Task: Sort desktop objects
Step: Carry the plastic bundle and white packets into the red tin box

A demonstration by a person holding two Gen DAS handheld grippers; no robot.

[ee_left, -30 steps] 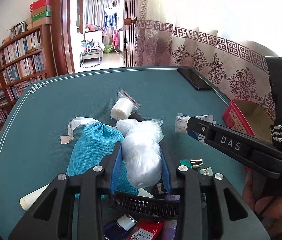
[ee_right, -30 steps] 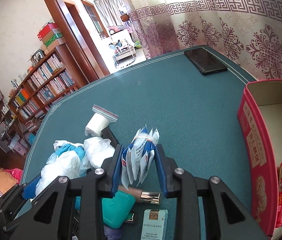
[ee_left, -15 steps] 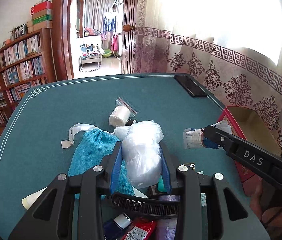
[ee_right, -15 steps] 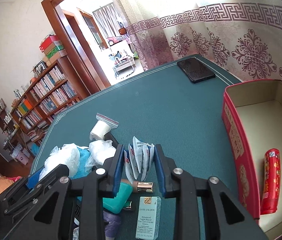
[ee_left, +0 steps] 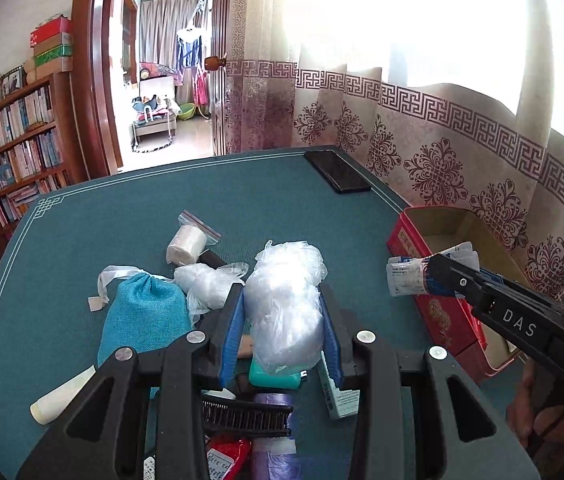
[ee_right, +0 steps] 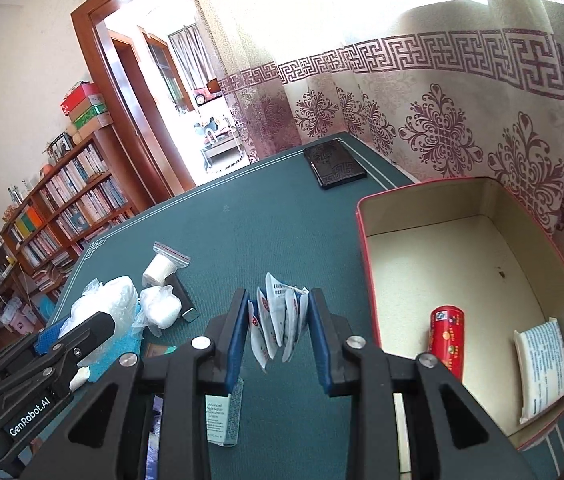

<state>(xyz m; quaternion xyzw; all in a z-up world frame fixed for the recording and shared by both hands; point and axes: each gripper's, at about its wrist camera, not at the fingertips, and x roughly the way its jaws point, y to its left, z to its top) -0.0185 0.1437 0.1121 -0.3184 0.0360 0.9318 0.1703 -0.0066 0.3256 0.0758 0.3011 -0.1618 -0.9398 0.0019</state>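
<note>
Inside the red box lie only a red tube and white packet; beside it, the right gripper clamps sachets, the left gripper a plastic bundle, the clutter mostly unsorted.

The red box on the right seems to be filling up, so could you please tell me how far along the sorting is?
Early on. Done: the red box holds only a red tube and a white packet. In hand: the right gripper holds a bunch of sachets beside the box; the left gripper holds a clear plastic bag. Left: the blue pouch, zip bag, comb and other items.
</note>
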